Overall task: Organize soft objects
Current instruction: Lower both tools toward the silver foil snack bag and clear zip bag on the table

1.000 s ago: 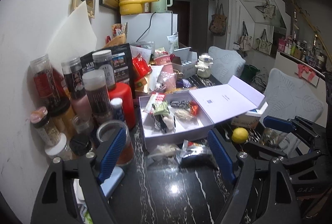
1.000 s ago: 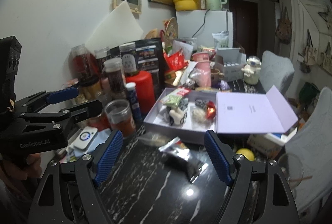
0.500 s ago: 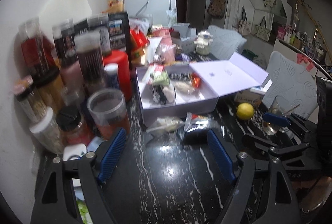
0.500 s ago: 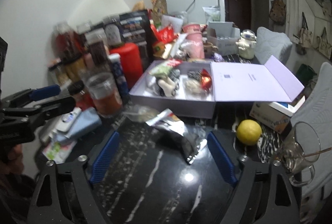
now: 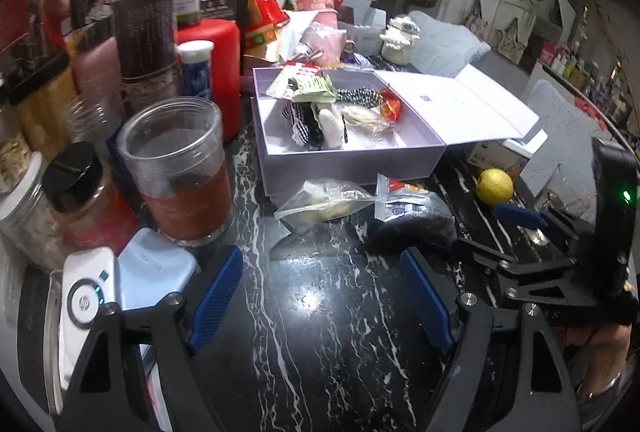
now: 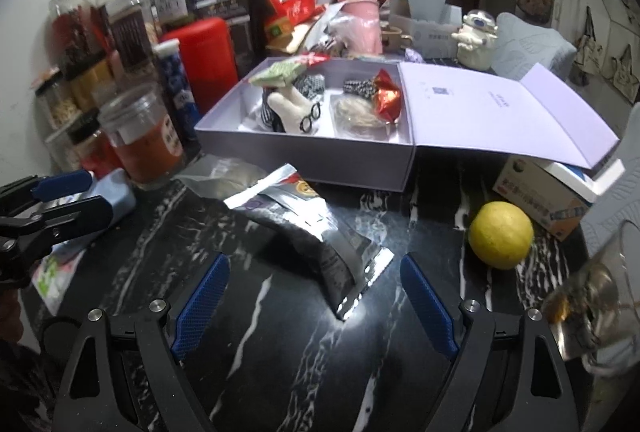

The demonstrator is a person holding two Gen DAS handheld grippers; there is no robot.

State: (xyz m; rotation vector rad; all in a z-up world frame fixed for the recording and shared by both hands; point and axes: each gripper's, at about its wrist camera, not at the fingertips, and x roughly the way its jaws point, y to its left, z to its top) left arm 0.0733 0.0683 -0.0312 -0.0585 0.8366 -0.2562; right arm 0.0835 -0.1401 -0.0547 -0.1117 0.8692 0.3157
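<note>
An open lavender box (image 5: 352, 162) (image 6: 304, 160) holds soft items, among them a white plush with glasses (image 6: 298, 112) and checked fabric. In front of it on the black marble table lie a clear zip bag (image 5: 326, 202) (image 6: 224, 176) and a silver-and-dark foil packet (image 5: 412, 212) (image 6: 308, 228). My left gripper (image 5: 320, 272) is open just short of the zip bag, with nothing between its fingers. My right gripper (image 6: 314, 266) is open, and the near end of the foil packet lies between its fingers without touching them. Each gripper shows at the edge of the other's view.
Jars and bottles crowd the left, with a lidless jar of red contents (image 5: 180, 172) nearest. A pale blue case (image 5: 156, 268) lies by my left finger. On the right are a lemon (image 6: 500, 234), a glass cup (image 6: 592, 296) and a small carton (image 6: 544, 196).
Both grippers have sunk toward the table and tipped downward, so the zip bag and foil packet sit closer. The right jaws stand slightly wider than a second ago.
</note>
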